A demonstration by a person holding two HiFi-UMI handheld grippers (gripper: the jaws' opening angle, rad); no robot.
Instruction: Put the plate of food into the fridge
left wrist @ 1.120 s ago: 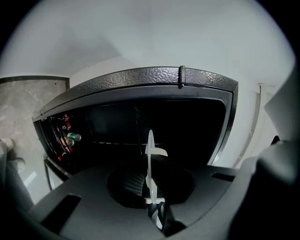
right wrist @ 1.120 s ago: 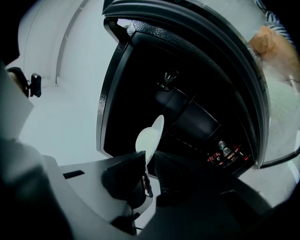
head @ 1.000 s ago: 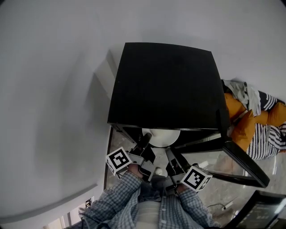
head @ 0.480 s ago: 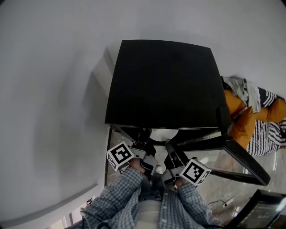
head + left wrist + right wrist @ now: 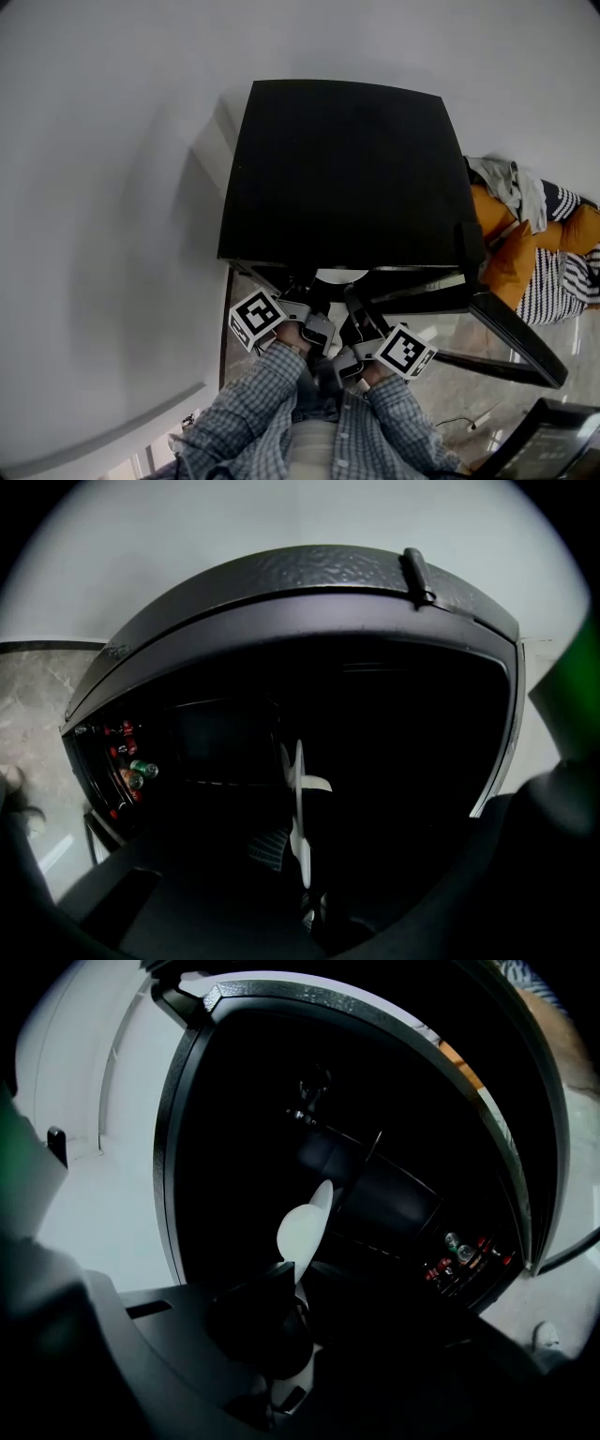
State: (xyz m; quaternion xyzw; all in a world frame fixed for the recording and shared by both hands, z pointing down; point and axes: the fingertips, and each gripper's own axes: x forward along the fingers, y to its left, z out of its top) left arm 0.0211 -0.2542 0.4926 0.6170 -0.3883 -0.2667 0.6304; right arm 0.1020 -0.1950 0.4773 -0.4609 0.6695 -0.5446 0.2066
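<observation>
A white plate (image 5: 339,277) is held level at the mouth of the black fridge (image 5: 347,169), mostly hidden under its top edge. My left gripper (image 5: 307,298) grips the plate's left rim and my right gripper (image 5: 354,305) its right rim. In the left gripper view the plate (image 5: 298,803) shows edge-on between the dark jaws of the left gripper (image 5: 302,874), inside the dark fridge. In the right gripper view the plate's rim (image 5: 302,1227) sits between the jaws of the right gripper (image 5: 291,1283), which are opening slightly. I cannot make out the food.
The fridge door (image 5: 506,337) stands open to the right, with bottles and cans (image 5: 141,771) on its shelf. A heap of orange and striped cloth (image 5: 534,253) lies right of the fridge. A white wall runs along the left, over marble floor (image 5: 37,724).
Both grippers and the plate have moved forward into the fridge opening. Less of the plate shows below the fridge's top edge than a second ago.
</observation>
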